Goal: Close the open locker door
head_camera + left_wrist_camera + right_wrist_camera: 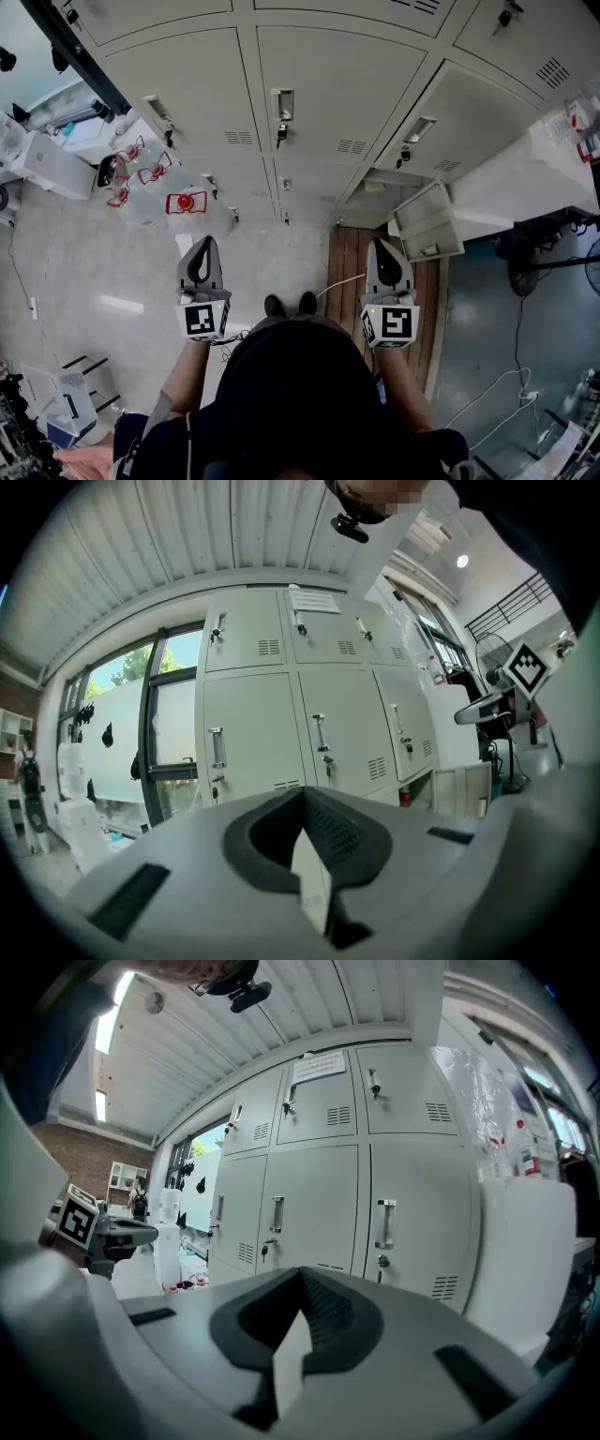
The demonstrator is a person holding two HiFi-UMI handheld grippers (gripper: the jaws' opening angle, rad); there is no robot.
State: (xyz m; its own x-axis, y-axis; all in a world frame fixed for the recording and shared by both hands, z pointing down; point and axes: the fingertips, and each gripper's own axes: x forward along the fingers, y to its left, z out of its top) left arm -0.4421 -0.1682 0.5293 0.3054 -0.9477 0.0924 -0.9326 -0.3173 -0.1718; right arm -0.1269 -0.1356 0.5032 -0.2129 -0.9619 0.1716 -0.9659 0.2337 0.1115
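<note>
Hanging open ahead of the right tongs (384, 251), apart: locker door (427, 223).

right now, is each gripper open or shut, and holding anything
left gripper: shut, holding nothing
right gripper: shut, holding nothing

Jutting into the aisle at right: open locker door (427, 225) beside white counter (525, 183); crowding left: plastic bags (159, 187); lying passable between: floor (272, 258).
</note>
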